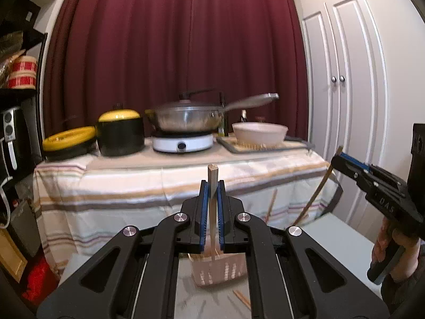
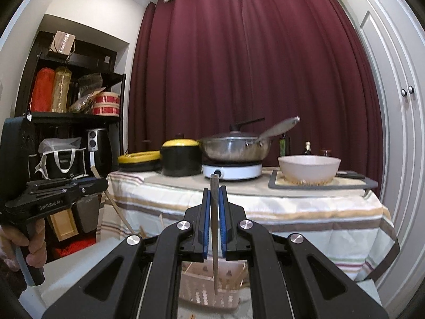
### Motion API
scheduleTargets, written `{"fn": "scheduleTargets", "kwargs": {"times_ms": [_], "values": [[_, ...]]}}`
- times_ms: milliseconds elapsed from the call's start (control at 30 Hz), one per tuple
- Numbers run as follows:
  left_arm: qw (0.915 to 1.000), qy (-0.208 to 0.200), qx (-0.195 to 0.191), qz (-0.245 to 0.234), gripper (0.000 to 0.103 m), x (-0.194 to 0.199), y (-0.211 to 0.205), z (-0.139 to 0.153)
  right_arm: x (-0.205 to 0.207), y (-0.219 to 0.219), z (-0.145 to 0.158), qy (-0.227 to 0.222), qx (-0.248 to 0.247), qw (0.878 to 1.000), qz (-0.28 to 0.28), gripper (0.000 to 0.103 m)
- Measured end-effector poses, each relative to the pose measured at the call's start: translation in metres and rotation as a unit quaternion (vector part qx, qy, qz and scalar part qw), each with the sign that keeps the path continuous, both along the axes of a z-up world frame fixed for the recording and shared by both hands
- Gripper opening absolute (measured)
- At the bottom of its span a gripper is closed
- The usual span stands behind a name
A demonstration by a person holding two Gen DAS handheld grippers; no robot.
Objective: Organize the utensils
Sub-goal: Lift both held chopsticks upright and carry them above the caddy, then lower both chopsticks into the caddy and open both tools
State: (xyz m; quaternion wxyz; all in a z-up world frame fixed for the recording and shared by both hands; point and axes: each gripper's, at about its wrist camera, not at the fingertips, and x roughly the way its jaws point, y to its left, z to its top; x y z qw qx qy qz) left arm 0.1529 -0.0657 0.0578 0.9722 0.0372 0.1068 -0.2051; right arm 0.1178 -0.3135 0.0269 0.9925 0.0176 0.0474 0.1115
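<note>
Both jaws clamp chopsticks (image 1: 212, 186) over a basket (image 1: 220, 271) — striped tablecloth (image 1: 132, 186), maroon curtain (image 1: 172, 40) behind.

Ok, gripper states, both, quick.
Left gripper: shut on a chopstick.
Right gripper: shut on a chopstick.

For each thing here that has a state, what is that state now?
Left gripper: shut on a chopstick, upright.
Right gripper: shut on a dark chopstick, upright.
Basket: below the jaws, holds chopsticks.
Pan: lid on.
Cupboard: doors shut.
</note>
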Motion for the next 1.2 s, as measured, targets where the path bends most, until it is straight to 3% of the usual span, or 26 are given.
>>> {"fn": "scheduleTargets", "kwargs": {"times_ms": [267, 500, 833, 1067, 1200], "values": [[0.9993, -0.025, -0.003, 0.026, 0.007, 0.035, -0.011, 0.009, 0.037, 0.004, 0.006, -0.011, 0.001, 1.0, -0.005, 0.007], [0.9993, -0.005, 0.003, 0.036, 0.007, 0.066, -0.017, -0.012, 0.067, 0.008, -0.011, 0.0, 0.0, 1.0, -0.006, 0.007], [0.9985, 0.042, 0.016, 0.031, 0.007, 0.093, -0.024, -0.055, 0.095, 0.011, -0.058, 0.057, -0.012, 0.998, -0.009, 0.007], [0.9974, 0.062, 0.023, 0.028, 0.008, 0.101, -0.027, -0.071, 0.09, 0.011, -0.065, 0.064, -0.01, 0.998, -0.008, 0.021], [0.9972, 0.06, 0.028, 0.035, 0.008, 0.102, -0.026, -0.075, 0.087, 0.009, -0.067, 0.067, -0.008, 0.998, -0.011, 0.021]]}}
